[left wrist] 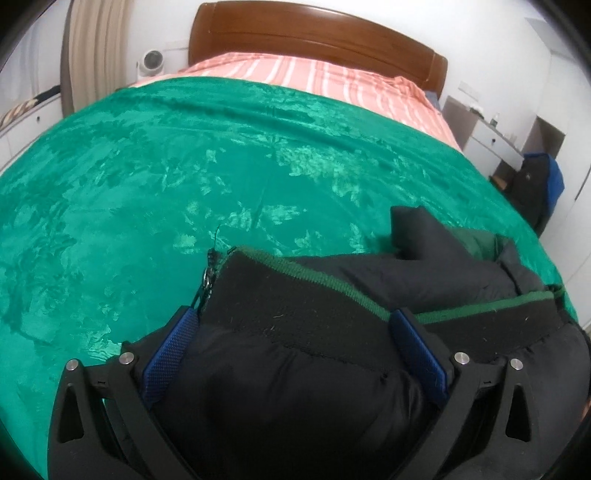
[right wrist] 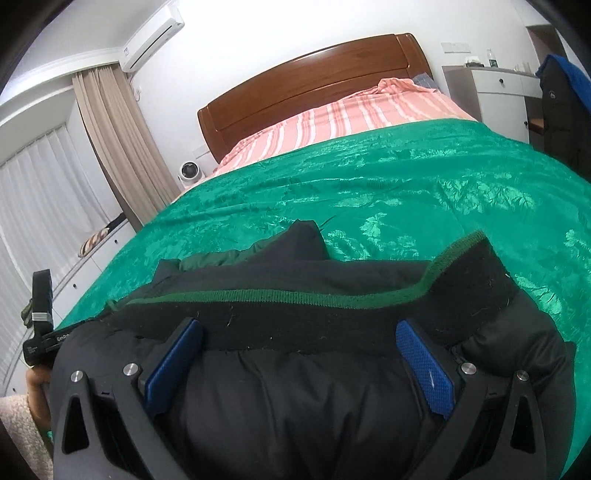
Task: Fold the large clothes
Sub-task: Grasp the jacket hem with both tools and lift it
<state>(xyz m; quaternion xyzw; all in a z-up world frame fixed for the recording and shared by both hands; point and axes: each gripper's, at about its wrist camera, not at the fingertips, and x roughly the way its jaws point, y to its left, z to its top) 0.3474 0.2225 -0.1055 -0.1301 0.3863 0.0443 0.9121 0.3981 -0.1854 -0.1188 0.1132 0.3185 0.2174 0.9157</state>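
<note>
A black puffy jacket [left wrist: 295, 369] with a green-edged knit hem [left wrist: 332, 284] lies bunched at the near edge of the bed, and its zipper pull [left wrist: 209, 275] hangs at the hem's left end. My left gripper [left wrist: 293, 332] straddles the hem with its jaws wide. The blue pads [left wrist: 171, 347] show their faces and do not squeeze the cloth. The right wrist view shows the same jacket [right wrist: 295, 398] and hem [right wrist: 295, 297]. My right gripper [right wrist: 299, 343] stands just as wide around it, its blue pads [right wrist: 424, 369] beside the padding.
A green velvet blanket [left wrist: 184, 166] covers the bed, with a pink striped sheet [left wrist: 314, 74] and a wooden headboard [left wrist: 314, 33] beyond. White drawers [right wrist: 498, 92] and a dark hanging garment [right wrist: 561, 96] stand right of the bed. A curtain [right wrist: 110, 140] and a small fan [right wrist: 190, 171] are left.
</note>
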